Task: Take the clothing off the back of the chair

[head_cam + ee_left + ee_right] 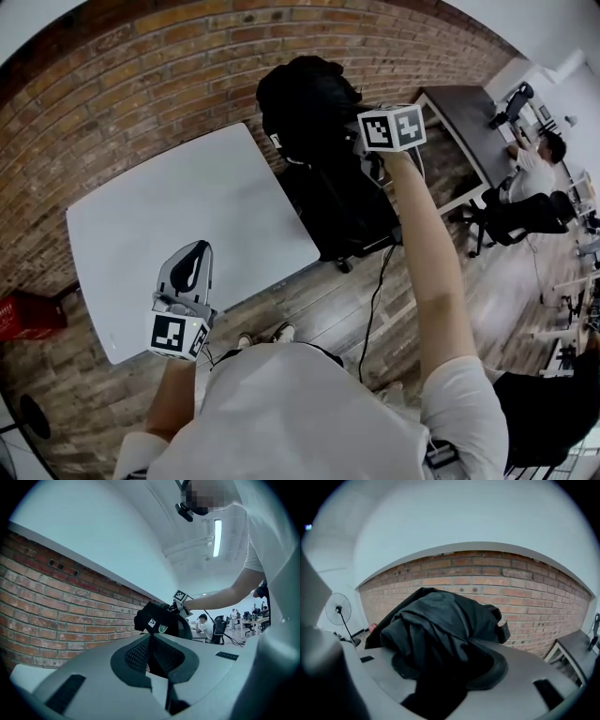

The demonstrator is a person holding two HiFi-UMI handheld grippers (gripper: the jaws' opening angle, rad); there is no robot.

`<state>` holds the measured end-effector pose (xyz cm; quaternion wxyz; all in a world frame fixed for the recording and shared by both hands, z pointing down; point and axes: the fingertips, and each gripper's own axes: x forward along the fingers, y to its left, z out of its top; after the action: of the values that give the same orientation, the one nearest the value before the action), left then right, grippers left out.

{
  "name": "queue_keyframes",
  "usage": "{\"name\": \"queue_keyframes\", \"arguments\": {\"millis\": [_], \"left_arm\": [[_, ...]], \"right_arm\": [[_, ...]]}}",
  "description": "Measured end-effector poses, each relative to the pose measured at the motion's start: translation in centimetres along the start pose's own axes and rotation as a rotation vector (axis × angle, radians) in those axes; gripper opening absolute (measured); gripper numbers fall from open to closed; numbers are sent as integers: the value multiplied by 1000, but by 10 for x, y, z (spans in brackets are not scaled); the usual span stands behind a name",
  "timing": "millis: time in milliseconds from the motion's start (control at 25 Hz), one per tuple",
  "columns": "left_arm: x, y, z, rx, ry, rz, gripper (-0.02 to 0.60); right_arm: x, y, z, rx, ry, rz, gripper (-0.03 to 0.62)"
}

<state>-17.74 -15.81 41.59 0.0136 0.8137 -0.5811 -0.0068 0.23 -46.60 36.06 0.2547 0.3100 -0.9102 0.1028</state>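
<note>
We find the clothing (309, 98) bunched dark over the top of the chair (342, 211), which stands just past the far corner of the table (187, 206), near the brick wall. The right gripper (367, 155) is right at it, with the arm stretched out to the chair back. In the right gripper view the cloth fills the space ahead and a fold runs down between the jaws, so we read the right gripper (445, 677) as clamped on the clothing (440, 625).

The left gripper (194, 258) hangs over the near side of the table, well apart from the chair. In its own view the jaws meet with nothing between them, and the clothing (157, 618) shows beyond, across the table.

So the right hand is the nearer one by far, and already on the cloth. The heap sits up on the chair top and hangs down along the back, so its long run is up and down. We judge that the pull has to go upward first, to clear the top of the back, and only then toward us. A pull straight back could drag the chair along or snag the cloth.
</note>
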Motion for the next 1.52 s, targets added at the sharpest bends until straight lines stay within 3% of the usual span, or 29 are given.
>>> {"name": "queue_keyframes", "arguments": {"millis": [280, 440, 720, 1200, 1520], "left_arm": [[-3, -5, -1, -1, 8, 1, 35], [-10, -2, -3, -2, 16, 18, 35], [-13, 0, 1, 12, 15, 25, 35], [-2, -9, 7, 28, 13, -12, 35], [6, -17, 12, 34, -7, -37, 35]], "right_arm": [[-12, -12, 10, 164, -151, 23, 121], [-18, -23, 11, 237, -195, 11, 103], [-44, -48, 8, 423, -361, 17, 92], [-87, -56, 15, 481, -593, 8, 89], [-118, -49, 49, 409, -671, -22, 87]]}}
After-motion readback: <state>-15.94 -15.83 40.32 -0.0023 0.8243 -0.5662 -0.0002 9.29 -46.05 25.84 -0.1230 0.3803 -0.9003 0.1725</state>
